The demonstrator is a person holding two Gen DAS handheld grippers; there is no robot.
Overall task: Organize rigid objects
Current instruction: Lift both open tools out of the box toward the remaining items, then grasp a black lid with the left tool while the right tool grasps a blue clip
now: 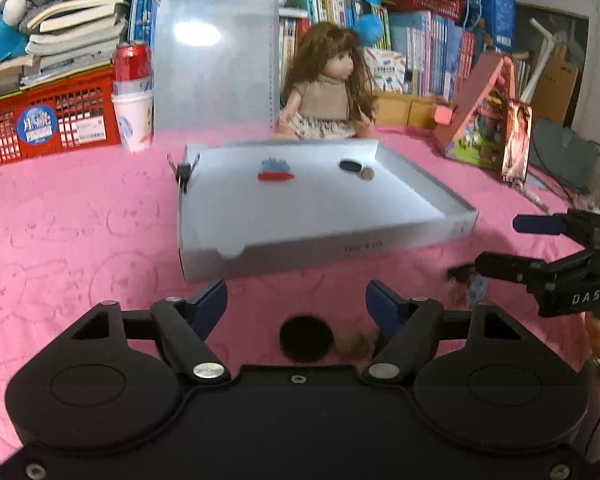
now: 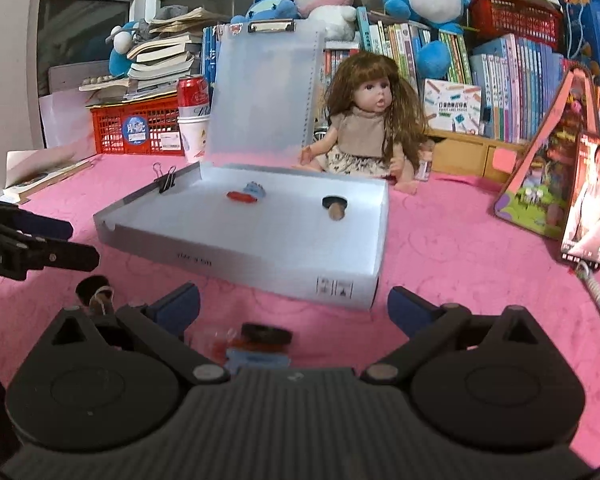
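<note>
Right wrist – left gripper (image 2: 80,242) reads "bot.AI".

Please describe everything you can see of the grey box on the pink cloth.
The grey box is a shallow, flat case of what looks like frosted plastic. It lies open on the pink cloth; its translucent lid stands upright behind. A black binder clip grips one side wall. Inside lie a red-and-blue piece and a dark round piece.
</note>
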